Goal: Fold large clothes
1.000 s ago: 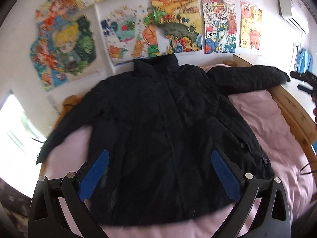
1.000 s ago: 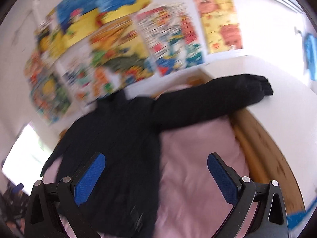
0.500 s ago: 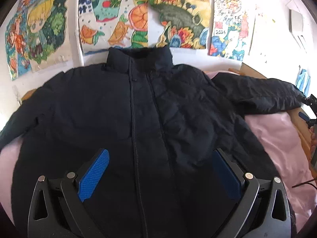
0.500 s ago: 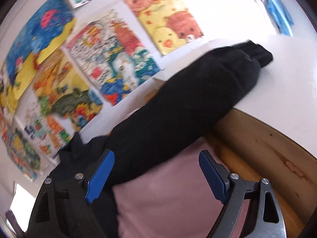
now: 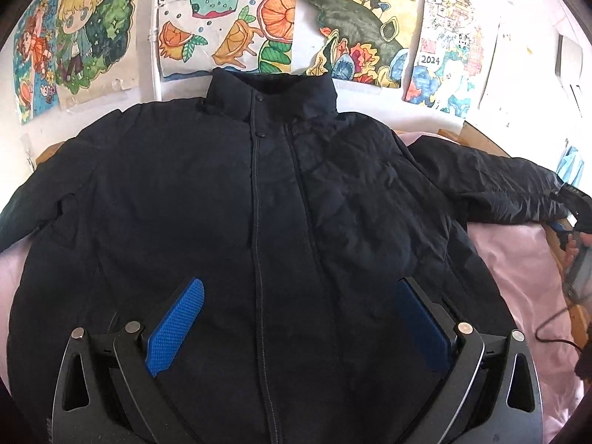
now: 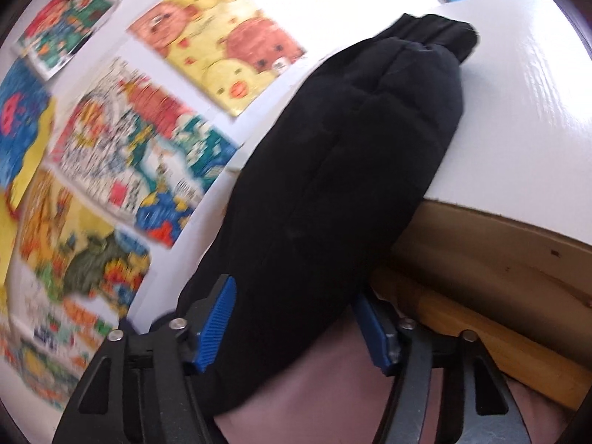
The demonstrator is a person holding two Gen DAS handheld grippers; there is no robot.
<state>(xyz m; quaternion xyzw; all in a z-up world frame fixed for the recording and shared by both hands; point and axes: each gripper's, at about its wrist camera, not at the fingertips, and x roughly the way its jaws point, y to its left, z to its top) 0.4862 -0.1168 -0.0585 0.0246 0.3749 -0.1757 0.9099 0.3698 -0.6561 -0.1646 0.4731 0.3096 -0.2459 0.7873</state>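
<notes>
**A:** Where's the jacket, and what are you doing to it?

**B:** The black puffer jacket (image 5: 266,244) lies face up, zipped, spread over the pink bedding (image 5: 518,266), collar at twelve o'clock against the wall of children's drawings (image 5: 236,18). My left gripper (image 5: 296,329) hovers over its lower front, jaws wide apart with nothing between the blue pads. My right gripper (image 6: 292,329) straddles the right sleeve (image 6: 333,170), which runs toward one o'clock and ends with its cuff on the white ledge (image 6: 518,111) past the wooden bed frame (image 6: 481,333).

**A:** Is the sleeve caught?

**B:** My right jaws have just been closing, with the sleeve between them. The pads sit right at its sides; I judge they are pinching the padding, though blur makes firm contact hard to confirm.

**A:** So which step?

**B:** The first fold, I'd say: taking the sleeve. Next it needs a firm pinch, then a lift and a sweep toward nine o'clock, laying it across the chest. The thick fill may slip, so I'd grip deep.
</notes>
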